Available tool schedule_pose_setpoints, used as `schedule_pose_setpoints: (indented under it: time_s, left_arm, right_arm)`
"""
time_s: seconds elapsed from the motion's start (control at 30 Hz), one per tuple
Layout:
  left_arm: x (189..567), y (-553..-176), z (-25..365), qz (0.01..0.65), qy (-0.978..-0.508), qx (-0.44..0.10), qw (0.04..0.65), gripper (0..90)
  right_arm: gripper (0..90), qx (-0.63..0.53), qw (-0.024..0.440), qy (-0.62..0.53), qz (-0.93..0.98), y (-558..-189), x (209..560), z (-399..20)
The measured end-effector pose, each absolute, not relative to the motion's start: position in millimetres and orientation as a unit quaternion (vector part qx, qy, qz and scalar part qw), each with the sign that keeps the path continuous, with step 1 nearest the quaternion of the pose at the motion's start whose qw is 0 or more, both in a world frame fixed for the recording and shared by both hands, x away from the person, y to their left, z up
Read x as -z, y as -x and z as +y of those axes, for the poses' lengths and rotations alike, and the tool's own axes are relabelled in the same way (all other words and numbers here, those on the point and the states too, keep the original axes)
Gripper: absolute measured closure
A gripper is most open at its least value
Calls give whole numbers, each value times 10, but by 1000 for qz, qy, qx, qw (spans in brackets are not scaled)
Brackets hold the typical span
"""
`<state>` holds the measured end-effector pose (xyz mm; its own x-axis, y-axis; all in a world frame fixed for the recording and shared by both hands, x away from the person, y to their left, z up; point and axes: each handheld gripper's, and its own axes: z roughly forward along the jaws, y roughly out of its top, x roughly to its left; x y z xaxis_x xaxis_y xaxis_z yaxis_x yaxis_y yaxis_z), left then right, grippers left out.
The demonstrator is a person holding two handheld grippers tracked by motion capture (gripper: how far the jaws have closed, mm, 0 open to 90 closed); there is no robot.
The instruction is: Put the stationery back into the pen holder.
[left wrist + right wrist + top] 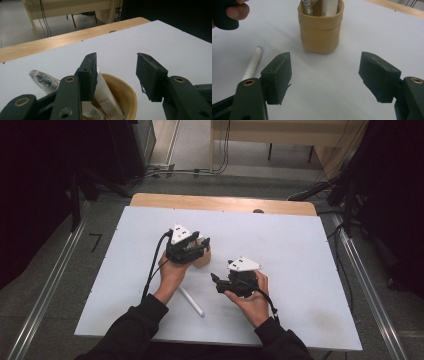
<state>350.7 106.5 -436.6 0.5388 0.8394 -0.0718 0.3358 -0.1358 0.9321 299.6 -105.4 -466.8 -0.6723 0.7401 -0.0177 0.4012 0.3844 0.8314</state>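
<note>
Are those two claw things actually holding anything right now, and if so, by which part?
Nothing is held. The left gripper hangs open over the tan cup, just beside a white tube standing in it. The right gripper is open over bare table.

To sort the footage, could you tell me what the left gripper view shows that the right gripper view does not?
Left gripper view: its own jaws apart over the cup's open mouth, a clear-capped pen poking out, and the table's wooden edge with floor beyond. Right gripper view: the cup's outer wall, a loose white pen lying on the sheet beside it, fingers at top left, and its own jaws wide with nothing between. Both: the tan cup holding a white tube and the white sheet.
</note>
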Motion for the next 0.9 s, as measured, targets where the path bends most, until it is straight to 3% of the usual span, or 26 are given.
schedule_pose_setpoints:
  time_s: [0.4,0.9]
  left_arm:
    - [4185,-3345,1069,410,-709,-224,529,319]
    - [4046,-3167,1188,422,-701,-216,533,190]
  right_arm:
    - [244,-425,190,-355,811,-2991,4694,-1043]
    - [240,-425,185,-354,813,-2959,4703,-1019]
